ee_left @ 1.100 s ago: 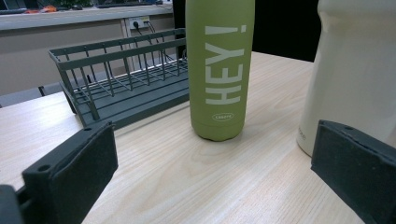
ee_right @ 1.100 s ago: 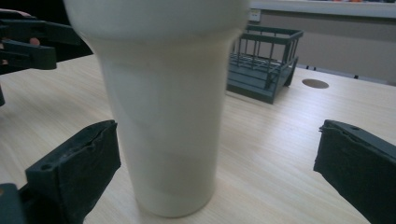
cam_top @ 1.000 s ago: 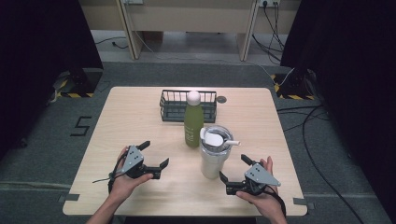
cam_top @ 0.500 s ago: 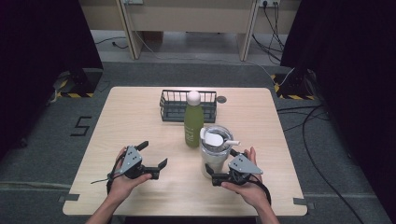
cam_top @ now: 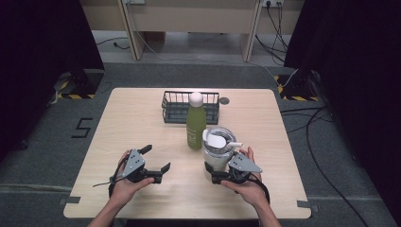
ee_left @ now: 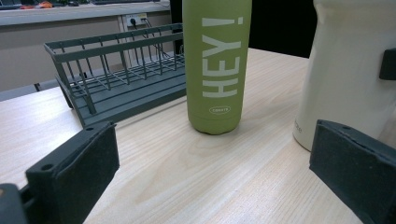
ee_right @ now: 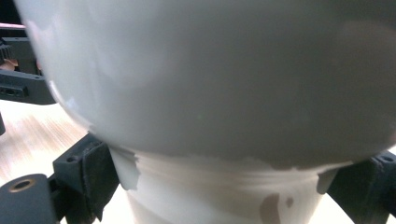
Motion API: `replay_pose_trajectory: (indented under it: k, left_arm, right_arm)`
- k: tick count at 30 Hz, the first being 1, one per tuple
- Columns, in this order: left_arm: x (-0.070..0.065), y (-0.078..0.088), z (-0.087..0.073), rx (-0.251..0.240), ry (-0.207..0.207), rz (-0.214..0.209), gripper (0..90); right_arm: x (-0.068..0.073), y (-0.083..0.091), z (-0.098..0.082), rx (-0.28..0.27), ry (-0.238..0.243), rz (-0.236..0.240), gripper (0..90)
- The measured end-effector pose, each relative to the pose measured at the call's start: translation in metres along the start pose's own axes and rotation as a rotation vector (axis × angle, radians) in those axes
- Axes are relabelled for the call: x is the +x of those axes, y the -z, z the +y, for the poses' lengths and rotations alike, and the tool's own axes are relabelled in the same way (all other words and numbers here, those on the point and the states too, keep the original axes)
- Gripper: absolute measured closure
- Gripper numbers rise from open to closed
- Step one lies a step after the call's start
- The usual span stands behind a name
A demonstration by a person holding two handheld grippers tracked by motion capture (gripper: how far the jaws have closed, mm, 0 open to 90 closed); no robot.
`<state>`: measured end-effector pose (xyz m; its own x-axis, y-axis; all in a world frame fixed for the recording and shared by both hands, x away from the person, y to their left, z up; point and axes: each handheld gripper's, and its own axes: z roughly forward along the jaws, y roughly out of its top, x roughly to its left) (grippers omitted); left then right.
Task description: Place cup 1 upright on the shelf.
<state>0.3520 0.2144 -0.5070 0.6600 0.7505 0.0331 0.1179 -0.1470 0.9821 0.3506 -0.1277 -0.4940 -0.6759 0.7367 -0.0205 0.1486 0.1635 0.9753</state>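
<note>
The right hand-held gripper point(cam_top: 218, 176) has just been closing its jaws on the lower body of the white tumbler point(cam_top: 217, 152), which stands near the right of the worktop point(cam_top: 142, 118), beside the green bottle point(cam_top: 195, 125). The left hand-held gripper point(cam_top: 156, 163) rests open, empty, at near left.

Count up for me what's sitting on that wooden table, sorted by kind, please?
Green bottle: 1
White tumbler with lid: 1
Dark wire basket: 1
Hand-held gripper: 2, the left hand-held gripper with jaws apart and nothing between them, the right hand-held gripper with jaws around the tumbler's base after just closing in
Total: 5
</note>
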Motion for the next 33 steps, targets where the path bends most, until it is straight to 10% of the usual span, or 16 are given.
replay_pose_trajectory:
  k: [33]
  left_arm:
    - [-0.001,0.0,-0.002,0.004,0.011,-0.005,1.8]
  right_arm:
    - [-0.01,0.004,0.014,0.017,-0.026,-0.061,9.7]
